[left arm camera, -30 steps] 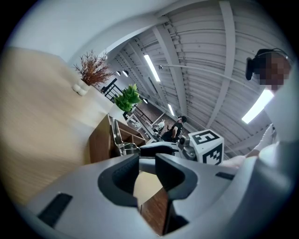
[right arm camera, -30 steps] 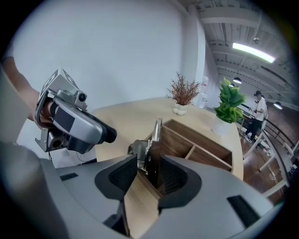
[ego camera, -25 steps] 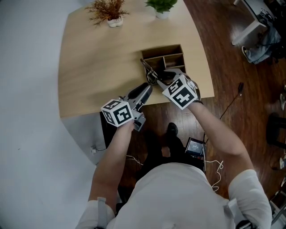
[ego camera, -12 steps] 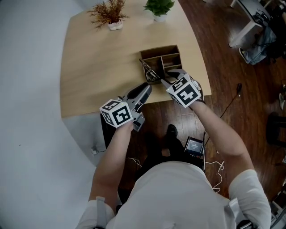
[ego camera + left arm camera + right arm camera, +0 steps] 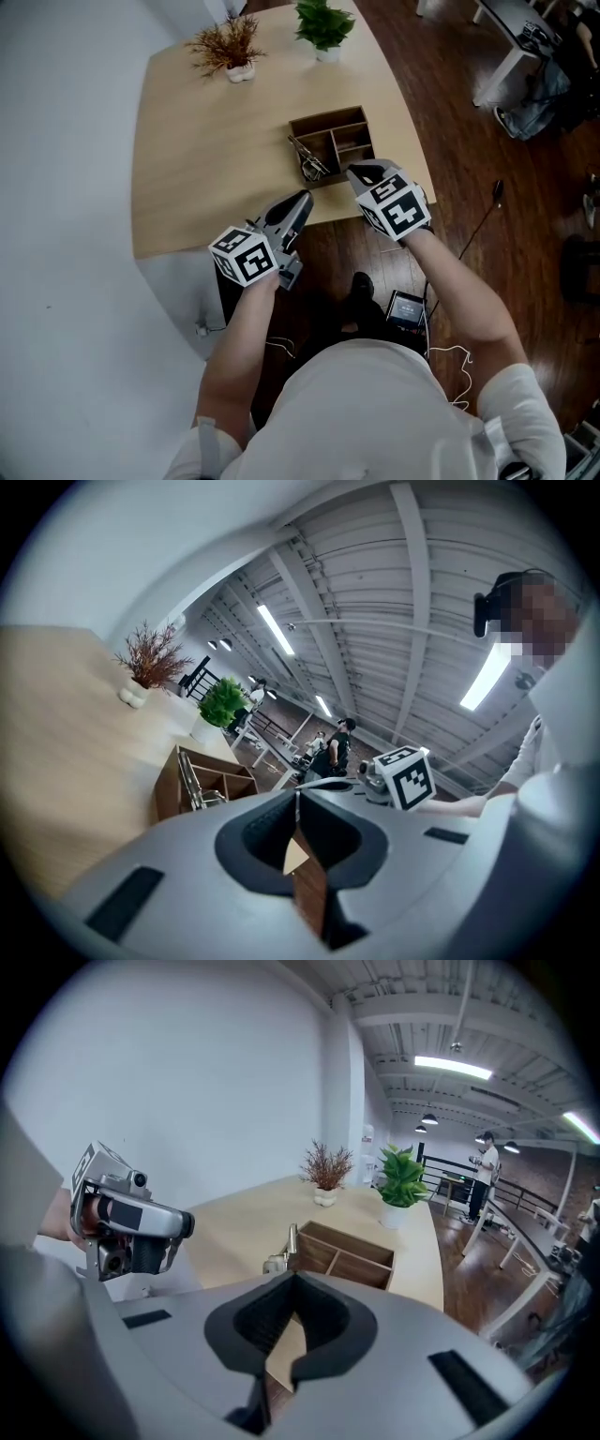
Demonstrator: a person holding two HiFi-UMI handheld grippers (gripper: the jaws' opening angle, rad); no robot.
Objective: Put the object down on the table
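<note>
Inside the long left-hand compartment of the wooden box (image 5: 323, 117), on the near right part of the table (image 5: 206, 159), lies the metal utensil (image 5: 307, 159). From the head view its long axis runs slantwise, the far end pointing up-left and jutting over the box's rim, the near end pointing down-right toward the box's front wall. It is thin, silvery and made of several slim rods or loops; what kind of utensil it is I cannot tell.

The right gripper (image 5: 361, 172) hangs just beside the box's near right corner, over the table's front edge, apart from the utensil. It points away from the person and tilts down toward the table, the forearm stretched out behind it. Its jaws have just been closing and now meet tip to tip, with nothing between them.

The left gripper (image 5: 300, 200) is held at the table's front edge, to the near left of the box and clear of it. It lies close to level and points toward the box's front. Its jaws too are pressed together and empty.

At the table's far edge stand a dried reddish plant (image 5: 230, 47) in a white pot and a green plant (image 5: 322, 26)
</note>
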